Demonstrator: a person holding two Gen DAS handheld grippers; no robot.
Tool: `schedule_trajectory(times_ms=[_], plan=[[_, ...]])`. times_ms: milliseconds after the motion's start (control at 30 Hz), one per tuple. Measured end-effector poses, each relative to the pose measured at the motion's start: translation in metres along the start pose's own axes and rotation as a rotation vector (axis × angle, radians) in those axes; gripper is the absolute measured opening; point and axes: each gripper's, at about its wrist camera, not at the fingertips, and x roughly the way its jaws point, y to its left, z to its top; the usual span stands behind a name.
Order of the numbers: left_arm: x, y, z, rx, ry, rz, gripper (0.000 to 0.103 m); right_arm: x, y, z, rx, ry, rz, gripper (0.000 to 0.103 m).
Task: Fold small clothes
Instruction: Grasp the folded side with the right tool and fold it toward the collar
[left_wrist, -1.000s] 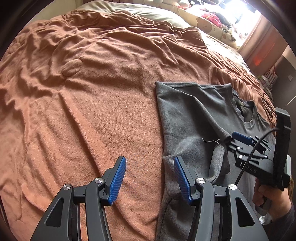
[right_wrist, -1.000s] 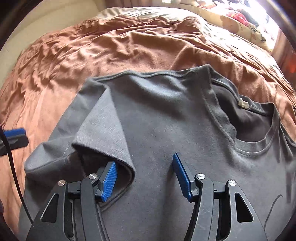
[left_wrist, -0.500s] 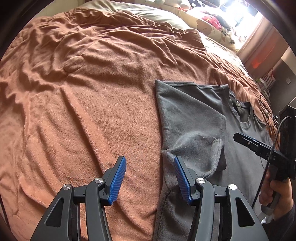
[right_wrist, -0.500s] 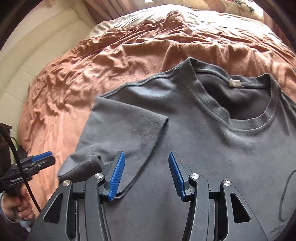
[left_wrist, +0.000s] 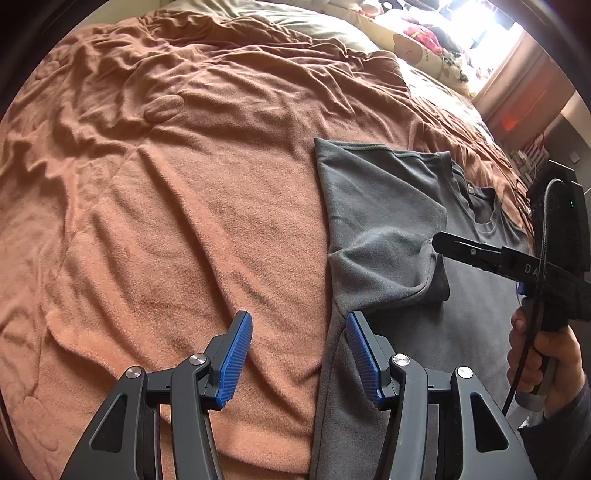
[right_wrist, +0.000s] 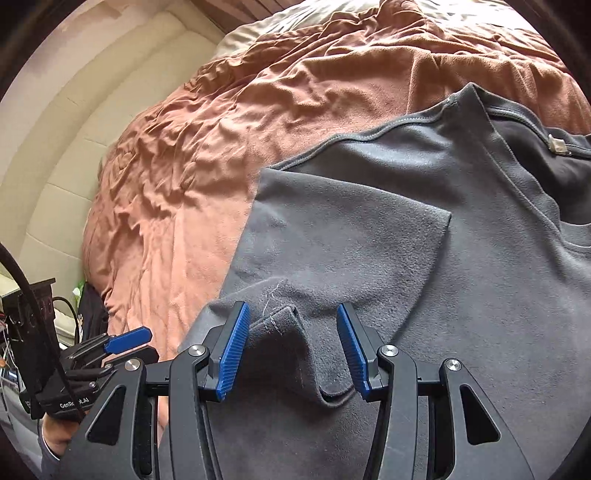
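A grey T-shirt (left_wrist: 380, 184) lies flat on a brown fleece blanket (left_wrist: 184, 221), its collar toward the far right. Its left sleeve (right_wrist: 351, 236) is folded inward over the chest. My left gripper (left_wrist: 299, 321) hangs open above the shirt's left side edge, one finger over the blanket and one over the cloth. My right gripper (right_wrist: 291, 310) is open just above the sleeve's bunched lower corner (right_wrist: 280, 332), whose raised fold sits between the fingers without being pinched. The right gripper (left_wrist: 461, 249) shows side-on in the left wrist view, and the left gripper (right_wrist: 125, 339) shows at the lower left of the right wrist view.
The blanket (right_wrist: 221, 147) is wrinkled and covers most of the bed. Patterned pillows and bedding (left_wrist: 424, 40) lie at the far end by a bright window. A cream padded headboard (right_wrist: 74, 147) rises on the left. A hand (left_wrist: 546, 350) grips the right tool's handle.
The sleeve hung draped over the right gripper's left finger a second ago; it now lies folded flat on the chest. The right gripper has swung round over the sleeve's lower corner, its fingers a little closer together.
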Motion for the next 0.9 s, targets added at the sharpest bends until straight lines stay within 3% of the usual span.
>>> schedule_trajectory(times_ms=[100,133,200,300,700,900], plan=[[-0.003,0.008,-0.004,-0.014,0.006,0.008,0.056,0.002,0.003,-0.002,-0.004,-0.006,0.007,0.043],[-0.004,0.01,-0.004,-0.017,0.006,0.012,0.056,0.0,0.006,-0.004,-0.022,-0.012,0.014,0.026],[-0.007,0.014,-0.005,-0.025,0.001,0.015,0.055,-0.007,0.011,-0.01,-0.054,-0.017,-0.008,0.012],[-0.011,0.017,-0.005,-0.039,-0.007,0.014,0.056,-0.02,0.016,-0.021,-0.068,-0.017,-0.022,0.004],[-0.013,0.001,-0.004,-0.06,-0.029,0.008,0.055,-0.04,0.013,-0.068,-0.017,0.078,-0.023,0.003],[-0.004,-0.002,0.003,-0.087,-0.029,-0.011,0.056,-0.049,0.001,-0.077,0.058,0.081,0.038,0.004]])
